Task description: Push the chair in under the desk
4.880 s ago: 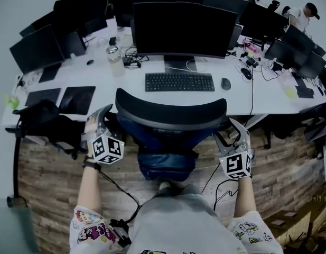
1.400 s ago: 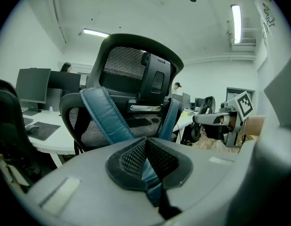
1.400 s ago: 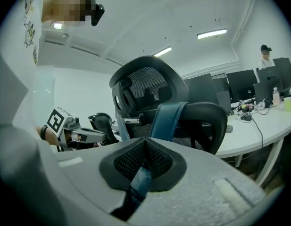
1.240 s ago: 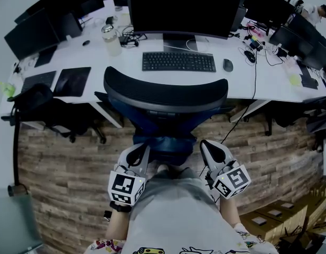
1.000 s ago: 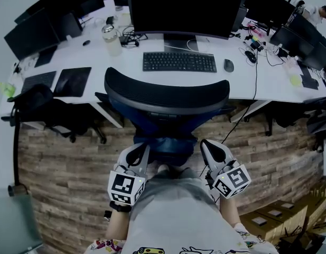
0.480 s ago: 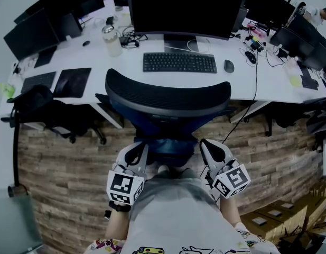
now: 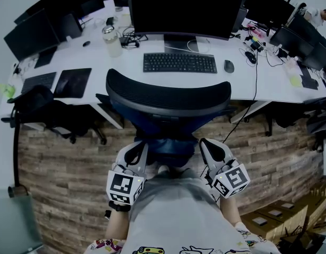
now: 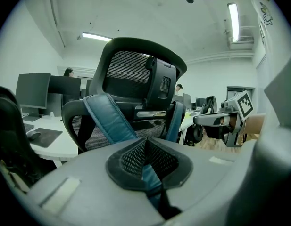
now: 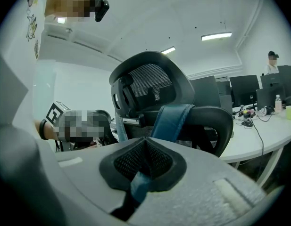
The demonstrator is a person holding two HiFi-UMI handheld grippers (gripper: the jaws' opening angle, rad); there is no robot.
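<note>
The black mesh office chair (image 7: 168, 97) with blue frame parts stands against the white desk (image 7: 126, 73), its seat mostly under the desk edge. My left gripper (image 7: 134, 151) and right gripper (image 7: 207, 146) are both shut and empty, held close to my body just behind the chair's lower back, one at each side of its blue column. In the left gripper view the chair (image 8: 136, 79) rises right in front of the shut left gripper (image 8: 146, 142). The right gripper view shows the chair (image 9: 150, 86) just ahead of the shut right gripper (image 9: 145, 142).
On the desk are a large monitor (image 7: 186, 9), a keyboard (image 7: 179, 62), a mouse (image 7: 229, 65) and a bottle (image 7: 111, 40). A black bag (image 7: 41, 110) sits at the left under the desk edge. Cables (image 7: 242, 120) hang at the right. Cardboard boxes (image 7: 279, 213) lie on the wooden floor.
Some seconds ago both grippers flanked the chair back; now they are drawn back to my body. Over the last second the chair back swung slightly right; the grippers barely moved.
</note>
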